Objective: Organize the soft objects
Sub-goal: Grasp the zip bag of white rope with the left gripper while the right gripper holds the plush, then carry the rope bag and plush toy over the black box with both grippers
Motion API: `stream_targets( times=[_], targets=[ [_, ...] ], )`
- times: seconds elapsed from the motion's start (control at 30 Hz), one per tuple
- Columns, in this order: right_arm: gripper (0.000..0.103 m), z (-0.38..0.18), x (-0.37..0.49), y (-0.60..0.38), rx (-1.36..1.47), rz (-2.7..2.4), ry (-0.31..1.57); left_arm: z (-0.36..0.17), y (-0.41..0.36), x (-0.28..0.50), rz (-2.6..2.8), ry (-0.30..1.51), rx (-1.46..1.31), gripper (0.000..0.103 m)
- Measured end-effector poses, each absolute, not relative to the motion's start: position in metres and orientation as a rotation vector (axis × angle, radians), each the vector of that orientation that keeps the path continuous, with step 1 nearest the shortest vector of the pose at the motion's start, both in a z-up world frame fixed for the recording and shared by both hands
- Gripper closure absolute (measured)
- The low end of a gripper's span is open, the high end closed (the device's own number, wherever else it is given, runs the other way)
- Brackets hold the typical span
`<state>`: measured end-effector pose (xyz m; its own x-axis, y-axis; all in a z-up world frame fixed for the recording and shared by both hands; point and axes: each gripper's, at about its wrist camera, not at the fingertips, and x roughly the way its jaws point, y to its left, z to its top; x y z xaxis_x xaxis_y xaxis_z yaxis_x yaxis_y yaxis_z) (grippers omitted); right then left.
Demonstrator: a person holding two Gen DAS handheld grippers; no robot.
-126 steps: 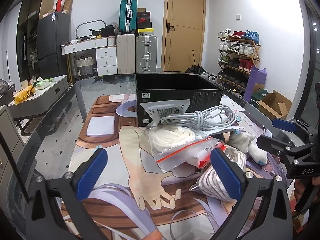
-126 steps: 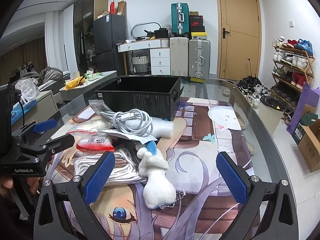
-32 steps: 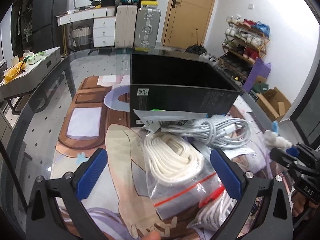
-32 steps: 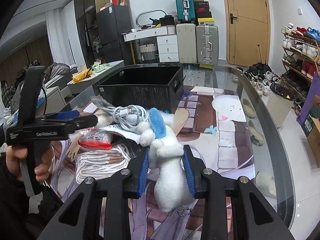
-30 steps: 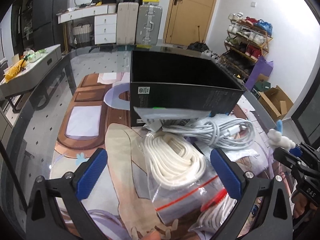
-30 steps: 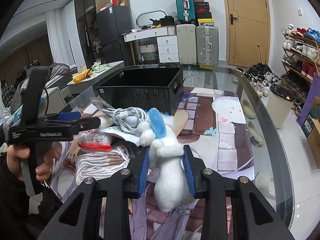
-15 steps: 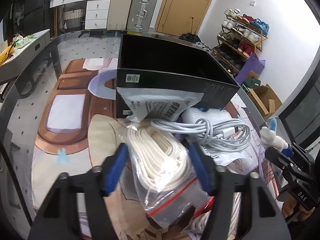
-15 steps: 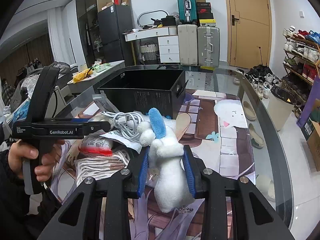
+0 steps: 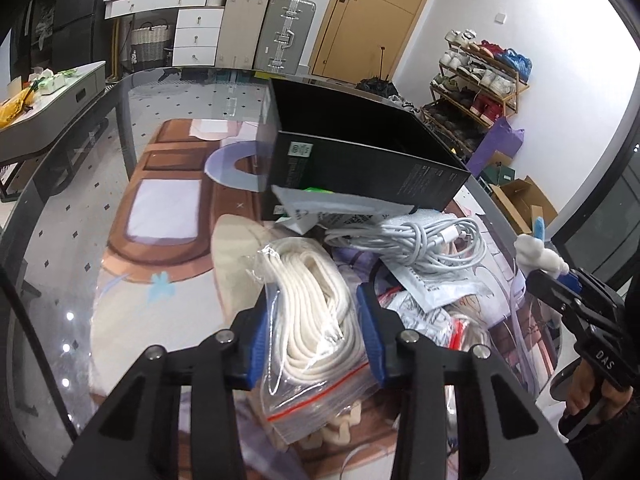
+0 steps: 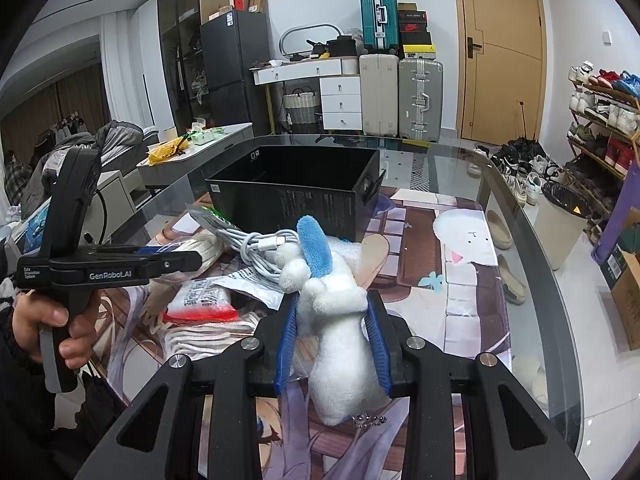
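- The left gripper (image 9: 314, 338), low in the frame's centre, has its jaws clamped on a zip bag of white rope (image 9: 316, 320).
- The right gripper (image 10: 332, 340) squeezes a white plush toy (image 10: 340, 320), bottom centre.
- The black box (image 10: 296, 196) stands open mid-frame, behind the coiled cable (image 9: 420, 240).

— How does the left gripper (image 9: 316, 336) stand?
— Level, pointing forward, its blue pads (image 9: 370, 332) drawn in and clamped on something between them. In the right wrist view a bare hand (image 10: 56, 326) grips its handle from below, fingers curled round the trigger.
— And the right gripper (image 10: 332, 340)?
— Also closed, its pads (image 10: 376, 340) pressing on what it holds. In the left wrist view it sits far right, with the hand (image 9: 582, 390) under its handle.
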<state>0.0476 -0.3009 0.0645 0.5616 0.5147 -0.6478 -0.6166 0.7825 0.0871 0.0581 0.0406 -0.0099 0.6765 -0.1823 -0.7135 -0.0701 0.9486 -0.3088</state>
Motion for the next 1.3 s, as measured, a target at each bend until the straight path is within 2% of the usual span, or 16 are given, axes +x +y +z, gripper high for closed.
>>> stream_targets(
  times=[0.7,1.3],
  targets=[
    [0.070,0.091,0.049,-0.276,-0.168,0.708,0.648,0.039,0.064,0.010,-0.050,0.622,-0.340,0.064],
    [0.070,0.119,0.091,-0.254,-0.162,0.743,0.601,0.080,0.042,0.055,-0.091,0.532,-0.242,0.064]
  ],
)
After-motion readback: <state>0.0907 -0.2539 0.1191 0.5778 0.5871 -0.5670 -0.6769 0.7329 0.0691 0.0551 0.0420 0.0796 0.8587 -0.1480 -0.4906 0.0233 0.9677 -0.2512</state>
